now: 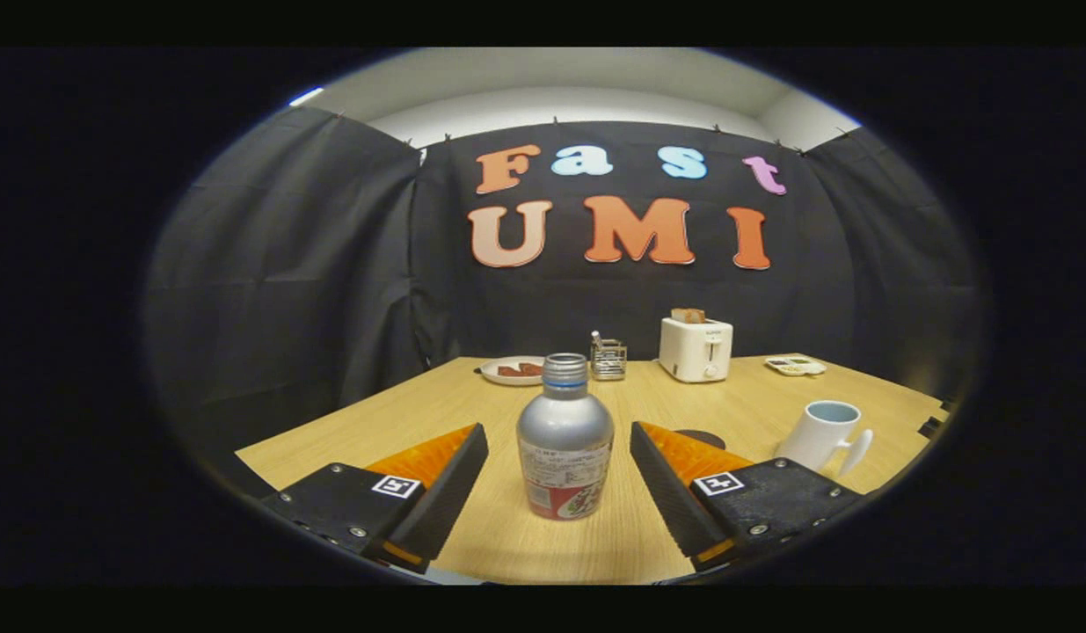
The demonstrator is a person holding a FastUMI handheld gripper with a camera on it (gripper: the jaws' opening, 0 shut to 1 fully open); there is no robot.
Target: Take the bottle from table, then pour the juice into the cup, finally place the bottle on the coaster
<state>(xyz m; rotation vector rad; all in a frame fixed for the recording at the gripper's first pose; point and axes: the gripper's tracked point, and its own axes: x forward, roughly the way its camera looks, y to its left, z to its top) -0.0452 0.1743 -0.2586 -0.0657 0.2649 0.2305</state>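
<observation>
Currently the gripper (559, 448) is spread wide, its two fingers standing apart on either side of the bottle (564, 444) with a clear gap on each side; neither finger touches it. The bottle stands upright on the wooden table (472, 400), between the fingers, cap on, label facing the camera. From the bottle, the cup (822, 434) sits at about 3 o'clock, beyond the right finger, upright with its handle turned toward the near side. The dark round coaster (703, 436) lies flat at about 2 o'clock, partly hidden behind the right finger and well apart from the cup. Farther back, at 12 o'clock, stands a small wire holder (608, 359); a plate (512, 370) lies at 11 o'clock; a toaster (696, 348) stands at 1 o'clock, with a small tray (795, 365) just beside it.
</observation>
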